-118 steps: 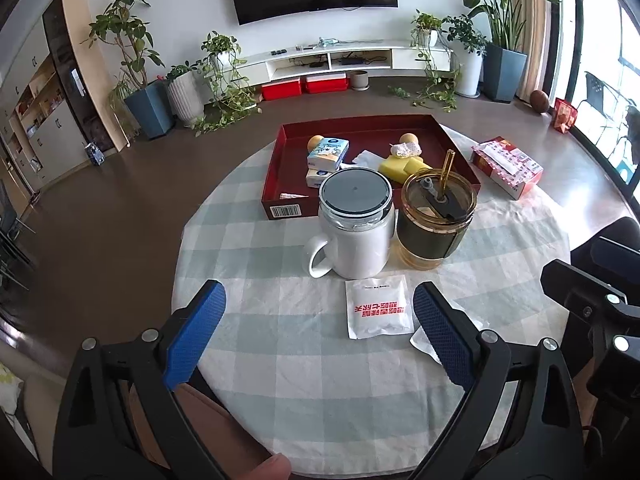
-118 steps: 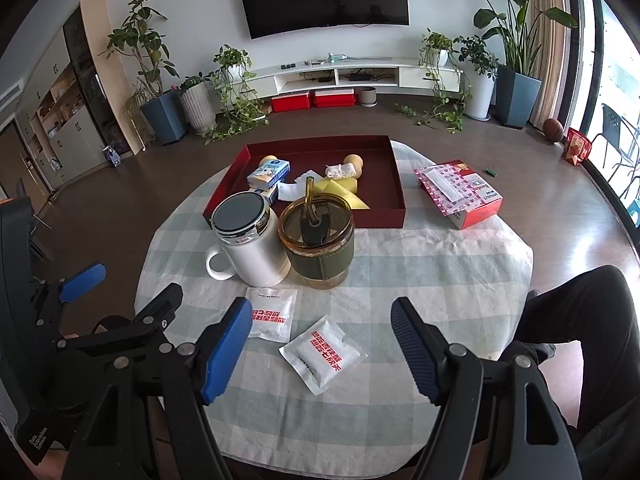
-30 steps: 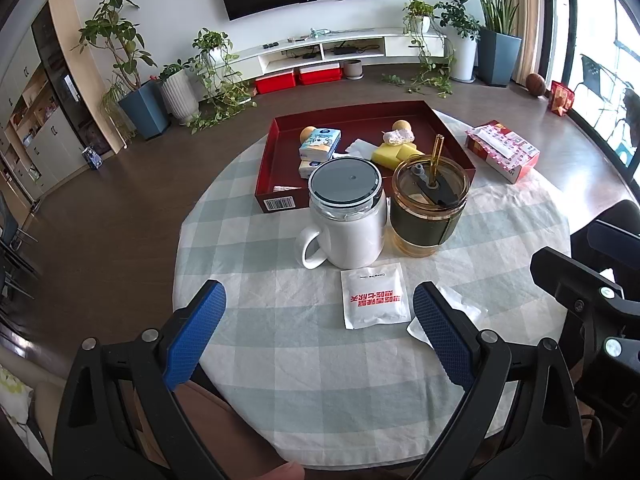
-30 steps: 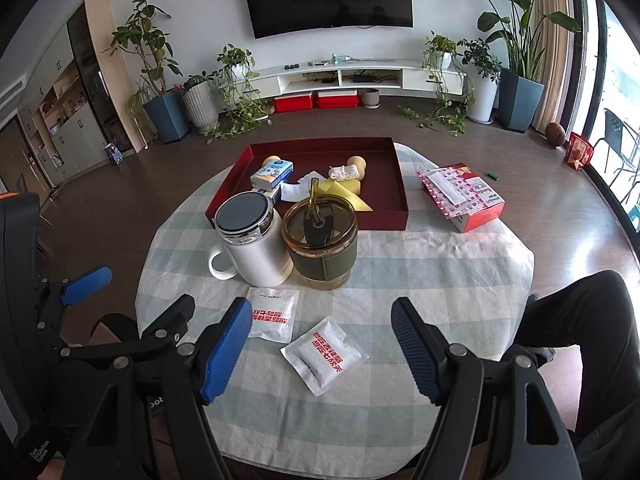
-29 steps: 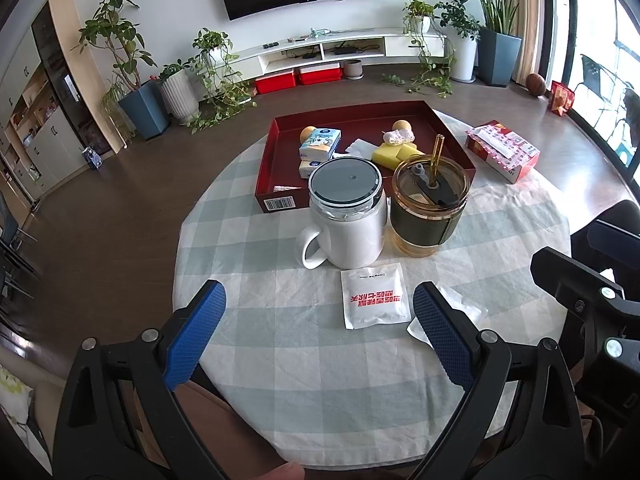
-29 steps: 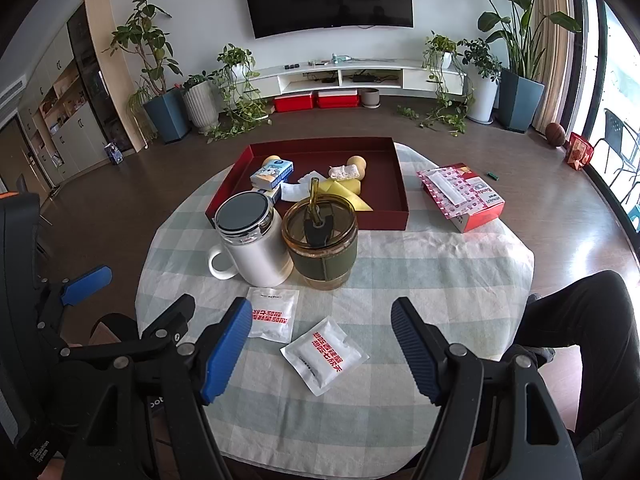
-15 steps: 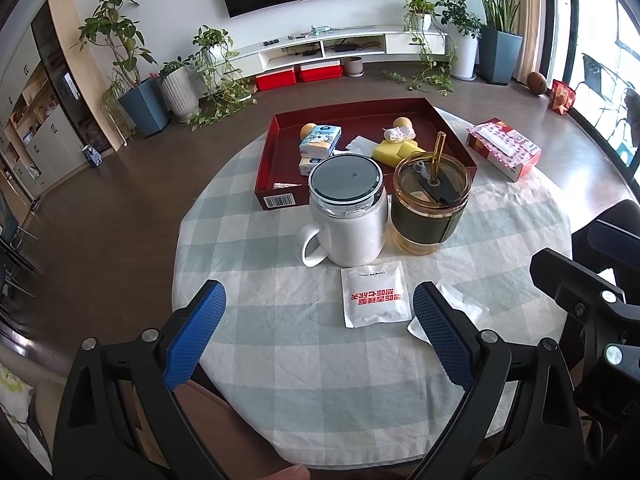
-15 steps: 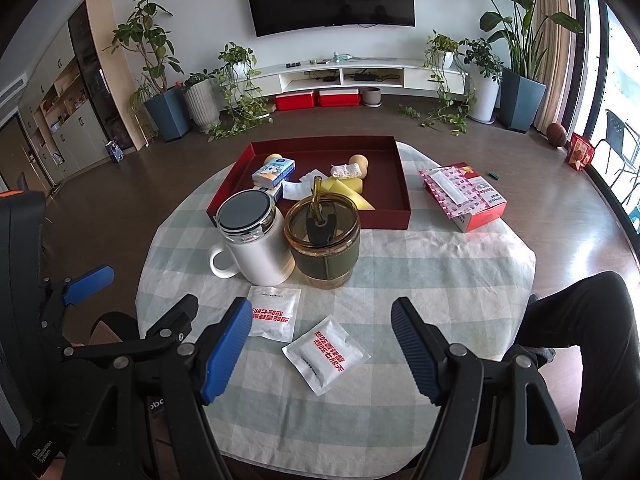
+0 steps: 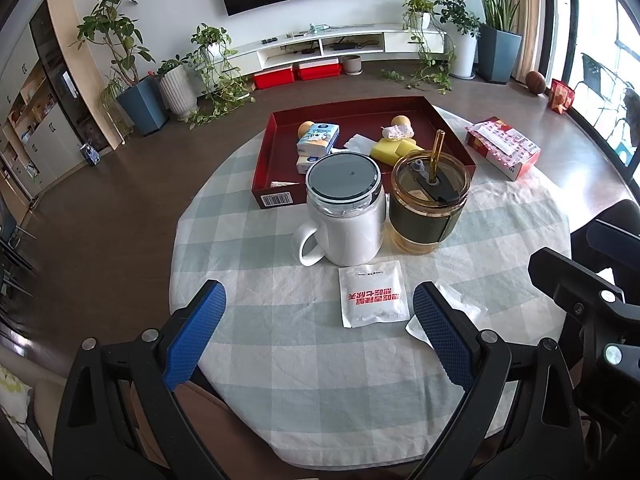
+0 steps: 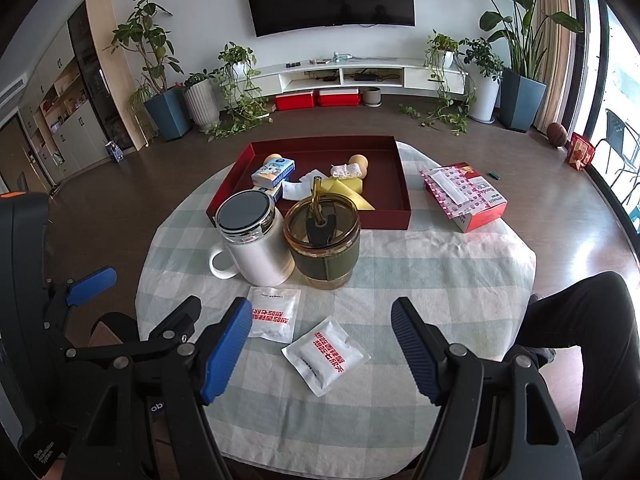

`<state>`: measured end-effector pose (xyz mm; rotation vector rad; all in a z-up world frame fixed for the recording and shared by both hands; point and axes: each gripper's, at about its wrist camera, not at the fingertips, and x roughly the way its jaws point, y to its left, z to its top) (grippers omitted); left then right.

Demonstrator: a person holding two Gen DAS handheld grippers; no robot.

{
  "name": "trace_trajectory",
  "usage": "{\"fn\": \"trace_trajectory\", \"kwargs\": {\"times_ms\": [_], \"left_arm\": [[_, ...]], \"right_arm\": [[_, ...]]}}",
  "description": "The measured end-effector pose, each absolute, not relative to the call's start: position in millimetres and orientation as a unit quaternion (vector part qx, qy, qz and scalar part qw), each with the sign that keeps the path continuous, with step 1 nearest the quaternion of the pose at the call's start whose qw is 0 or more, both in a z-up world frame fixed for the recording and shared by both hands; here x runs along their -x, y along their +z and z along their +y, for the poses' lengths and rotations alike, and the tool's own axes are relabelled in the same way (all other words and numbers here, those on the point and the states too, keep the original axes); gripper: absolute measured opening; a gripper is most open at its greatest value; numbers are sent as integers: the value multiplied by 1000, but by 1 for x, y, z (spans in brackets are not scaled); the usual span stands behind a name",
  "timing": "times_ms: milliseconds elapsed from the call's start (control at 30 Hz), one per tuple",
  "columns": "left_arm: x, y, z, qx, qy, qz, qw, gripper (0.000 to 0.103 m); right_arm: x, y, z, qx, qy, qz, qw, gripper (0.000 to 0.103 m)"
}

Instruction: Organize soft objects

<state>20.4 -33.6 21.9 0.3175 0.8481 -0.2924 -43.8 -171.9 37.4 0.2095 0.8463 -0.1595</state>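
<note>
Two white sachets lie flat on the checked cloth at the near side of the worktop (image 10: 440, 280): the left sachet (image 10: 274, 317) just in front of the white mug (image 10: 256, 240), the right sachet (image 10: 326, 355) a little nearer, between the spread tips of the right gripper (image 10: 320, 350). The left gripper (image 9: 316, 336) hangs over the near edge with its fingers (image 9: 196, 336) wide and empty; the right one is equally wide, holding nothing. The red tray (image 10: 402, 196), already carrying a sponge and tissue packs, sits at the far side behind the mug and the amber tumbler (image 10: 322, 240). That is where I see trouble: carrying a sachet to the tray means passing those two tall cups, and a low sweep could knock the tumbler's straw or tip it. The thin packets may also slip, or the fingers may pinch the cloth and drag it.
</note>
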Motion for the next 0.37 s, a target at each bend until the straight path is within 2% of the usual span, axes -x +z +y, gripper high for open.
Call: {"fn": "trace_trajectory", "kwargs": {"times_ms": [367], "left_arm": [[-20,24,-33,-157,-134,401,893,96]], "right_arm": [[43,38,-172,-101,-77,409,904,74]]}}
